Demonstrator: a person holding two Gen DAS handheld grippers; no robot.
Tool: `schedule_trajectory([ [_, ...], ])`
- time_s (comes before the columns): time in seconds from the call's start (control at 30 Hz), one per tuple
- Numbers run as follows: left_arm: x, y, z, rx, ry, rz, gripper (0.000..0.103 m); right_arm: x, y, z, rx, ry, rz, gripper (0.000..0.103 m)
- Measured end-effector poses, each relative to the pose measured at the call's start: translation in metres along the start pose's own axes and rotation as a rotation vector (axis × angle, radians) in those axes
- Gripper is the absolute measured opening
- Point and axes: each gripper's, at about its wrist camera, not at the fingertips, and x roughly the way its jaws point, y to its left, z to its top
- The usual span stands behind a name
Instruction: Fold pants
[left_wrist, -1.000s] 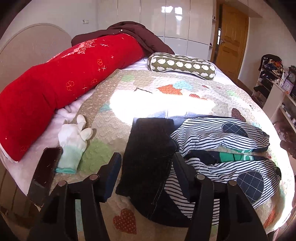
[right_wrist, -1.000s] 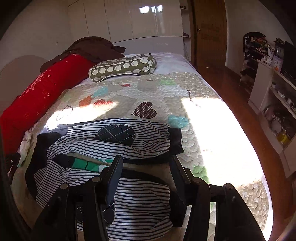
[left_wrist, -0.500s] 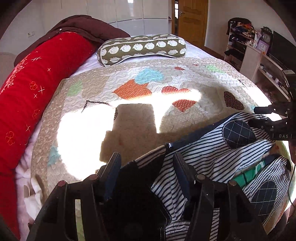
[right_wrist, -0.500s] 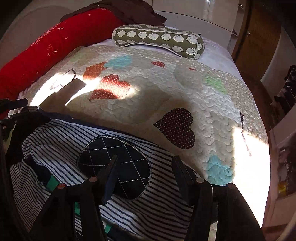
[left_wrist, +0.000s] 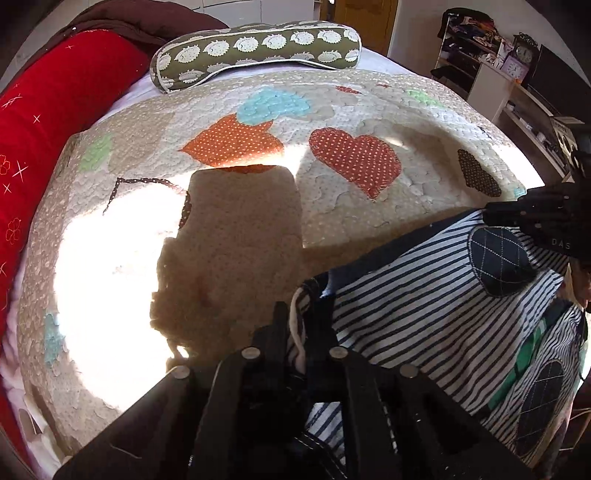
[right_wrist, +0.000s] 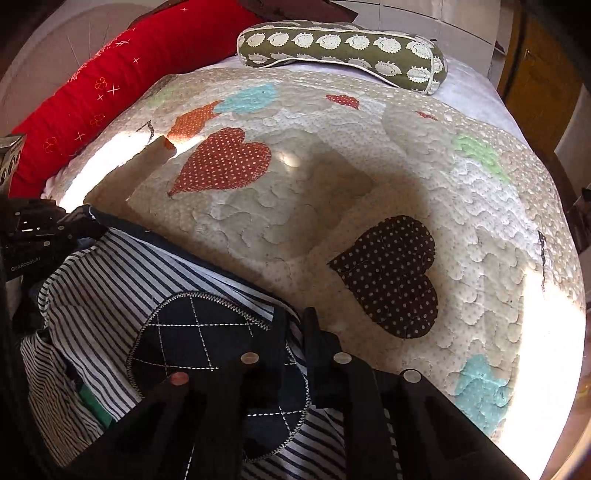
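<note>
The pants (left_wrist: 424, 314) are navy-and-white striped with dark quilted knee patches and lie on the quilt at the near side of the bed. My left gripper (left_wrist: 301, 325) is shut on the pants' far edge near the waistband. My right gripper (right_wrist: 295, 332) is shut on the far edge of the same pants (right_wrist: 122, 295), beside a knee patch (right_wrist: 207, 343). In the left wrist view the right gripper (left_wrist: 546, 221) shows at the right edge. In the right wrist view the left gripper (right_wrist: 33, 236) shows at the left edge.
A patchwork heart quilt (left_wrist: 351, 155) covers the bed. A green patterned bolster (left_wrist: 255, 48) lies at the head. A long red cushion (left_wrist: 44, 122) runs along the left side. Shelves (left_wrist: 491, 66) stand to the right of the bed.
Both grippers have dropped onto the pants' far edge and closed on it; they were open above the pants before. The cameras now sit lower and closer to the quilt.
</note>
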Motion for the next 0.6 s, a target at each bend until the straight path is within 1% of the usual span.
schedule_trajectory([
  [0.03, -0.005, -0.004, 0.0, 0.003, -0.018, 0.016, 0.006, -0.005, 0.001, -0.002, 0.013, -0.01, 0.002, 0.006],
  [0.13, -0.029, -0.009, -0.002, -0.019, -0.06, 0.015, 0.005, -0.027, 0.009, -0.01, 0.031, -0.053, -0.001, 0.006],
  [0.27, -0.077, -0.018, -0.018, -0.037, -0.135, 0.023, 0.005, -0.069, 0.027, -0.029, 0.025, -0.116, 0.003, 0.005],
  [0.4, -0.126, -0.032, -0.048, -0.039, -0.213, 0.036, 0.005, -0.108, 0.053, -0.061, 0.005, -0.166, 0.004, 0.005],
  [0.47, -0.146, -0.04, -0.069, -0.041, -0.243, 0.043, 0.005, -0.122, 0.064, -0.082, 0.003, -0.181, 0.01, 0.005],
  [0.53, -0.157, -0.049, -0.091, -0.029, -0.263, 0.082, 0.005, -0.132, 0.075, -0.106, 0.014, -0.194, 0.028, 0.005],
  [0.6, -0.162, -0.057, -0.115, -0.029, -0.265, 0.109, 0.005, -0.137, 0.083, -0.13, 0.036, -0.2, 0.047, 0.005],
])
